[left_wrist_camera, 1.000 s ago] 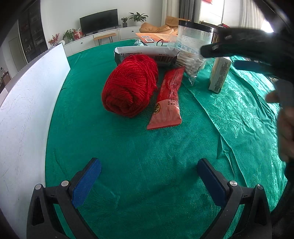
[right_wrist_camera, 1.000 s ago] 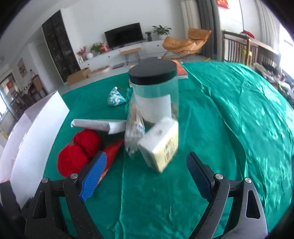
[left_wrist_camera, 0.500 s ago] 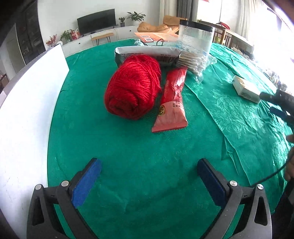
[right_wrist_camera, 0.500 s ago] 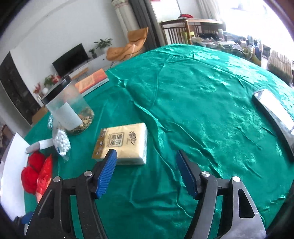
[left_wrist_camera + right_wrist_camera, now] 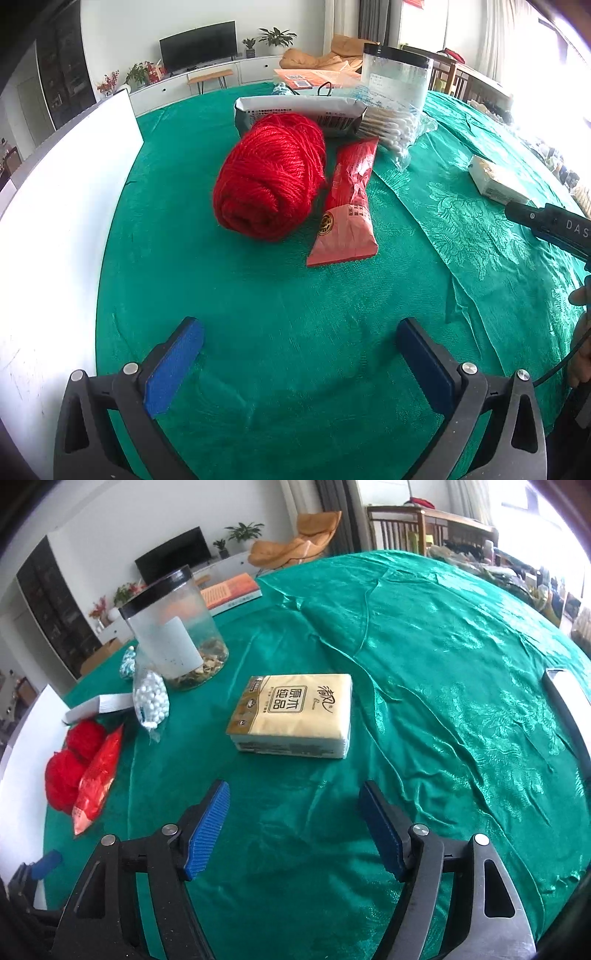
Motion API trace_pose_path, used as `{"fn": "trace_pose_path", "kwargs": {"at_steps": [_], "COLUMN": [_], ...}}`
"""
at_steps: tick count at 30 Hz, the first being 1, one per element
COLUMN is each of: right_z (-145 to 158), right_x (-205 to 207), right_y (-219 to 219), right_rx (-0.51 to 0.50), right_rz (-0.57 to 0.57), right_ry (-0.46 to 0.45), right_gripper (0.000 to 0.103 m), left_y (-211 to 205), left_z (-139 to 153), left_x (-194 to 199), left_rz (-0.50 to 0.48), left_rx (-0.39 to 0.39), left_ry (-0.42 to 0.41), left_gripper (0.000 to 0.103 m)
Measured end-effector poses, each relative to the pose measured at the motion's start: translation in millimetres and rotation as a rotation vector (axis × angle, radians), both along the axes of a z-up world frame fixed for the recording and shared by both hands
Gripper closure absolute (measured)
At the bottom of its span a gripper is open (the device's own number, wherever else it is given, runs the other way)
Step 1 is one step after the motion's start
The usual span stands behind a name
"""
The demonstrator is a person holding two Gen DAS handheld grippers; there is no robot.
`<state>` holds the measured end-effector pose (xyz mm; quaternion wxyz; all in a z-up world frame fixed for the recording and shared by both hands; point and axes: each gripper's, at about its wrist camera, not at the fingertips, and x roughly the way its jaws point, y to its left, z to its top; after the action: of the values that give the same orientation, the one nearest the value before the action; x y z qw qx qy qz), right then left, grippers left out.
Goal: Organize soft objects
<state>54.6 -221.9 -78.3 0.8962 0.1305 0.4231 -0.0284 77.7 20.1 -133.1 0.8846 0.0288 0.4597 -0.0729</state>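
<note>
Blue pads on your right gripper point(image 5: 293, 825) stand spread with nothing between them; the jaws have just been opening a little. It hangs over the green cloth of the worktop point(image 5: 443, 686). Just ahead of the fingertips, clear of both pads, lies the tissue pack point(image 5: 291, 716), flat on its broad face, printed side up. It touches neither finger.

Ahead and to the left of that gripper stands the clear jar point(image 5: 175, 627) with a black lid, upright, some dry bits at its bottom. A bag of cotton swabs point(image 5: 150, 699) leans against its near side. Further left, the red yarn point(image 5: 72, 760) and a red packet point(image 5: 98, 775) lie side by side, touching. A grey-white pouch point(image 5: 99, 707) lies beyond the yarn. An orange book point(image 5: 231, 590) lies flat behind the jar.

Your left gripper point(image 5: 299, 360) is also spread wide and empty, over bare cloth. In its view the red yarn sits well ahead, slightly left of centre, with the red packet touching its right side. The pouch lies crosswise behind them, the swab bag and jar to its right. A white board point(image 5: 55, 229) stands along the left edge of the worktop. The tissue pack lies far off to the right, with the tip of your right gripper just short of it.
</note>
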Motion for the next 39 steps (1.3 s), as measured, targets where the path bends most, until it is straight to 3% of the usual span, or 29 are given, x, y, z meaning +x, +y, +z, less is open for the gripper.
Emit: {"fn": "trace_pose_path", "kwargs": {"at_steps": [17,39], "right_z": [-7,-8], "right_x": [5,5], "right_y": [27,26], "right_rx": [-0.202,-0.198], "right_rz": [0.046,0.046], "right_ry": [0.051,0.05], "right_gripper": [0.017,0.016], "left_y": [0,0], "left_z": [0,0], "left_x": [0,0], "left_rz": [0.001,0.001], "left_rx": [0.0,0.0], "left_ry": [0.0,0.0], "left_gripper": [0.0,0.0]}}
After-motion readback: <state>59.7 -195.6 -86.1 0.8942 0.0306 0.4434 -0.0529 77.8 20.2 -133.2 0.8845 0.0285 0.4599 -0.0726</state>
